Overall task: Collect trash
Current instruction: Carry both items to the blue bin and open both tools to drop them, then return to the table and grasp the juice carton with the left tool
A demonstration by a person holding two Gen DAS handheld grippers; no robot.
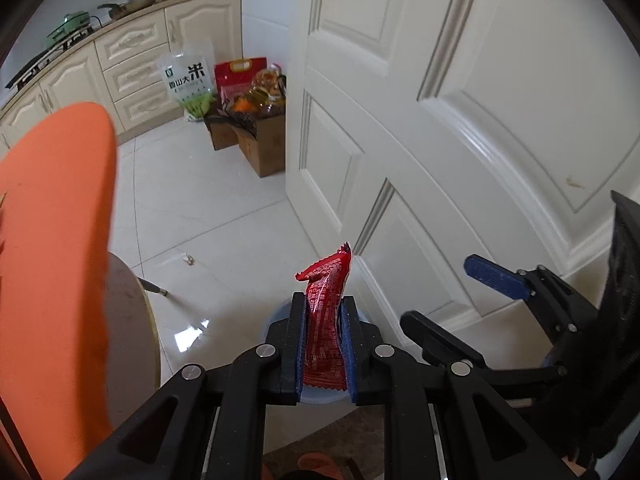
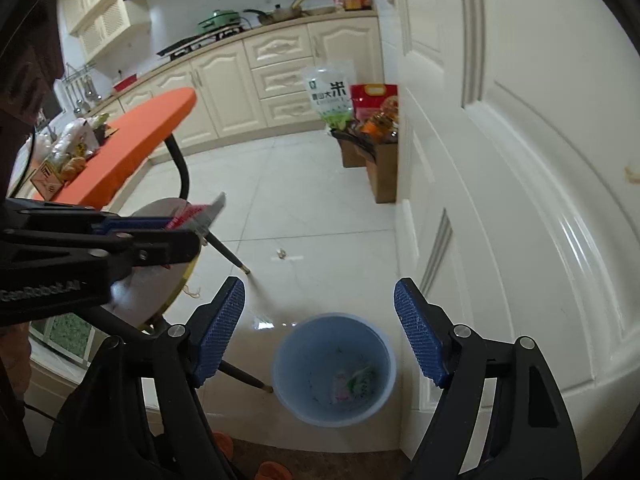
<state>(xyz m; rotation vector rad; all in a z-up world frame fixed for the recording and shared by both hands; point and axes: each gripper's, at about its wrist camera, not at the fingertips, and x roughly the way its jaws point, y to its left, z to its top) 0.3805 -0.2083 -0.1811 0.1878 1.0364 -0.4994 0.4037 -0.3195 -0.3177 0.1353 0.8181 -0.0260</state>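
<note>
My left gripper is shut on a red snack wrapper that stands up between its blue pads. Just below it shows the rim of a light blue bin. In the right wrist view the same gripper reaches in from the left with the wrapper sticking out of it. My right gripper is open and holds nothing, above and just behind the blue bin on the floor. Some trash lies in the bin's bottom. A small scrap lies on the tiles farther back.
A white panelled door stands close on the right. An orange-topped board with clutter and a round stool with thin legs are on the left. Cardboard boxes and a rice bag sit by the cream cabinets.
</note>
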